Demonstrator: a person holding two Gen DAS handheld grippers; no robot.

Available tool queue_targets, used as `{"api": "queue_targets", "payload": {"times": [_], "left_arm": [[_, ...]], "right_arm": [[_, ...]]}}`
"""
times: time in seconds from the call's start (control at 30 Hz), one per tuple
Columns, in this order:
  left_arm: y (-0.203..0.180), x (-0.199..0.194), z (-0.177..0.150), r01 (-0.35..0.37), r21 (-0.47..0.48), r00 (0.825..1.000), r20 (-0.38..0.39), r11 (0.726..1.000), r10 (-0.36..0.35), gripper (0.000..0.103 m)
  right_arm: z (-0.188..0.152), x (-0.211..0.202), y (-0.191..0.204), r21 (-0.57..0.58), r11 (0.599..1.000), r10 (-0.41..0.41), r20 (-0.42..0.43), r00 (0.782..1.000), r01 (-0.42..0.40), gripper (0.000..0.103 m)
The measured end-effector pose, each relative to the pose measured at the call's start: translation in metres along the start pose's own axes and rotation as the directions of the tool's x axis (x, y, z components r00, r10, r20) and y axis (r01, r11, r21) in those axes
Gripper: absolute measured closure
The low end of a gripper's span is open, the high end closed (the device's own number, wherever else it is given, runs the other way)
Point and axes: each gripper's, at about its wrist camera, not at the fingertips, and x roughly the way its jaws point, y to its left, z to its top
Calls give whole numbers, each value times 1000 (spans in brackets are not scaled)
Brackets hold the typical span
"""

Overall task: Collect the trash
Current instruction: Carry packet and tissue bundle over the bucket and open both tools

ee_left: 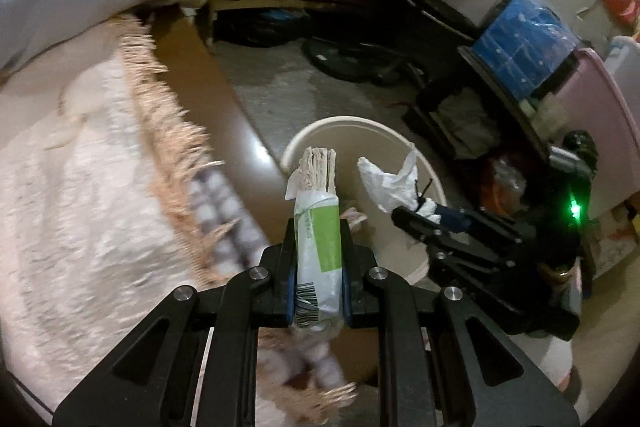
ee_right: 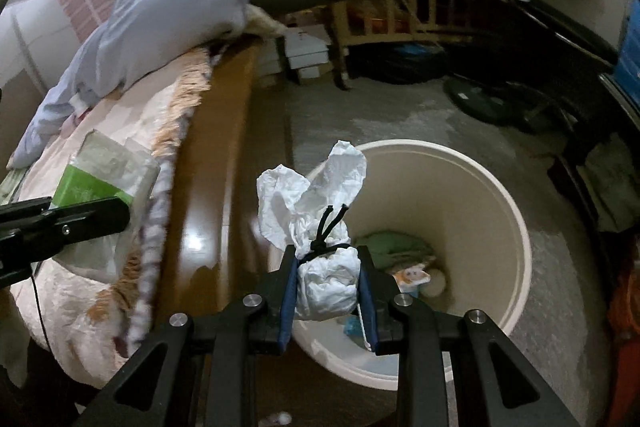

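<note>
Clamped in the right claw [ee_right: 329,277] is a crumpled white bag [ee_right: 320,227] tied with a black cord, poised above the near rim of the cream bin [ee_right: 504,227], probably lined up for dropping in. Left of the bin, over the bed's fringed edge [ee_left: 160,123], the left claw [ee_left: 319,267] grips a green-and-white packet [ee_left: 318,247] upright by its lower half. Other rubbish already lies at the bin's bottom.

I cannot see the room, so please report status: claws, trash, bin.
Left claw shut on packet. Right claw shut on tied wad, above bin. Nothing blocking bin.
</note>
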Motion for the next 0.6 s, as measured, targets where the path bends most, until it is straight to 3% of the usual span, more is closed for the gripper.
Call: {"api": "queue_targets", "payload": {"times": [0.4, 0.47, 0.5, 0.6], "left_arm": [[-25, 22, 20, 88, 7, 996, 3, 996, -88, 88], [-24, 22, 21, 97, 6, 995, 5, 995, -97, 87], [-23, 23, 21, 100, 6, 995, 8, 995, -100, 86], [-22, 22, 21, 113, 2, 993, 17, 994, -113, 66]], "right_arm": [[-4, 1, -37, 86, 995, -58, -11, 998, 58, 77], [-4, 0, -41, 99, 993, -56, -8, 998, 56, 72], [-5, 0, -42, 103, 993, -58, -8, 998, 59, 71], [-7, 0, -48, 123, 990, -68, -11, 998, 69, 63]]}}
